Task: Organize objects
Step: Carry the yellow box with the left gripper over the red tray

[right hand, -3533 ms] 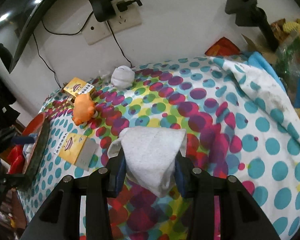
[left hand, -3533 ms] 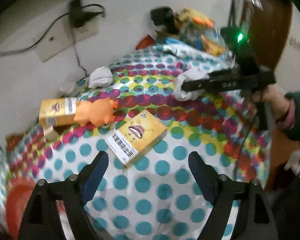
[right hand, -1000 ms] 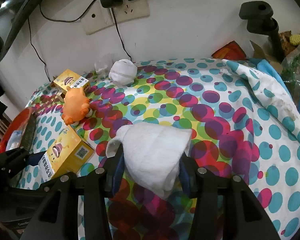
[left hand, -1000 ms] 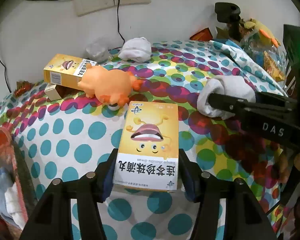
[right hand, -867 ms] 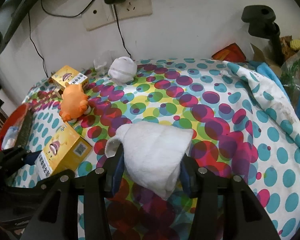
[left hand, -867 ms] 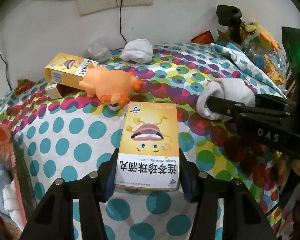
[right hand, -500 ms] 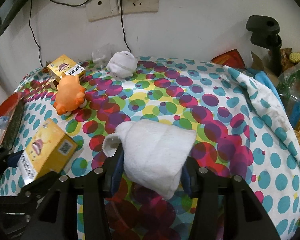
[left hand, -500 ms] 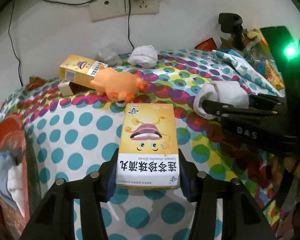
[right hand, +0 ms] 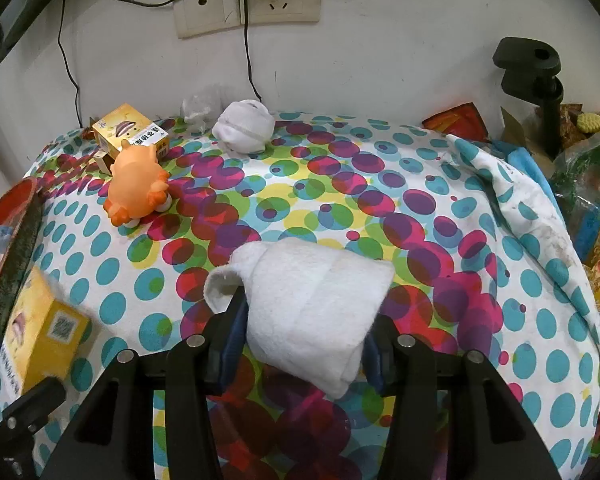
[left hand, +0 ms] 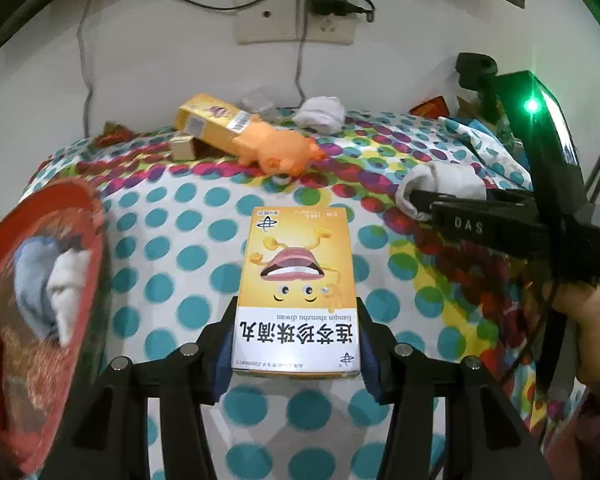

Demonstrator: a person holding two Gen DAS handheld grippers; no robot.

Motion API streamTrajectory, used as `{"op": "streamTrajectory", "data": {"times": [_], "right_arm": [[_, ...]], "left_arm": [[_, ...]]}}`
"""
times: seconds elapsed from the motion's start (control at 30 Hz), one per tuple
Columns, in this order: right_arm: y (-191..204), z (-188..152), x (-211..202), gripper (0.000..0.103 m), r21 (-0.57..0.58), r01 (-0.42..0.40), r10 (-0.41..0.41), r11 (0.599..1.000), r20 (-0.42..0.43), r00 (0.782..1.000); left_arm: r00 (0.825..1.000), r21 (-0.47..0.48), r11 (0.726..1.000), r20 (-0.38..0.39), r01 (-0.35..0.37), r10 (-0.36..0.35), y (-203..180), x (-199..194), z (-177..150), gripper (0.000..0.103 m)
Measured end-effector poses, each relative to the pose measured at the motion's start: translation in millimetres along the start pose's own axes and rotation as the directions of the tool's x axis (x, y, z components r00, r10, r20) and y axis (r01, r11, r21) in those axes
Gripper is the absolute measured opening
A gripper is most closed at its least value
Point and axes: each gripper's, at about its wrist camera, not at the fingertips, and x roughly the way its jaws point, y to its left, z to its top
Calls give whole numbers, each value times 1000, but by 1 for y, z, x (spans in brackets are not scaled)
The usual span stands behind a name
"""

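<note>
My left gripper (left hand: 296, 340) is shut on a yellow medicine box (left hand: 298, 280) with a cartoon mouth, held above the dotted tablecloth (left hand: 172, 240). The same box (right hand: 40, 332) shows at the lower left of the right wrist view. My right gripper (right hand: 304, 328) is shut on a folded white sock (right hand: 316, 300); that sock (left hand: 440, 184) appears at the right of the left wrist view. An orange toy animal (right hand: 136, 184), a second yellow box (right hand: 132, 130) and a balled white sock (right hand: 244, 126) lie near the wall.
A red basket (left hand: 84, 216) holding cloth items stands off the table's left edge. A clamp stand (right hand: 536, 80), snack bags (right hand: 592, 208) and a bunched cloth (right hand: 512, 184) crowd the right side. Cables hang from a wall socket (right hand: 260, 4).
My left gripper has carried the yellow box to the left, so the red basket now fills more of its view. The right gripper still holds the white sock in about the same place.
</note>
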Motion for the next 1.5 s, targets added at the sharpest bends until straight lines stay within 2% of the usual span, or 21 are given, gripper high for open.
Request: {"op": "streamTrajectory", "data": {"times": [0.23,0.33,0.63,0.97,1.27,1.5], "right_arm": [[1,1,0,47,-4,4,-4,1000,-1,1000],[1,1,0,48,-3,3,-3,1000,-1,1000],[1,1,-1,48,-6,2,-2,1000,-1,1000],[1,1,0,48,-7,2,-2,1000,-1,1000],[1,1,0,48,-8,0,0,1000,-1,1000],[1,1,-1,48,-9,0,0,1000,-1,1000]], "left_arm": [[998,-34,998,44,-45,46,15,-31,-12,52],[999,-60,998,49,-16,19,20,-39,-16,52],[998,-77,997,52,-24,28,27,-49,-21,52],[994,-114,993,106,-26,38,51,-76,-12,52],[981,-149,978,111,-145,162,104,-96,-6,52],[971,-214,958,97,-193,217,155,-105,-6,52]]}}
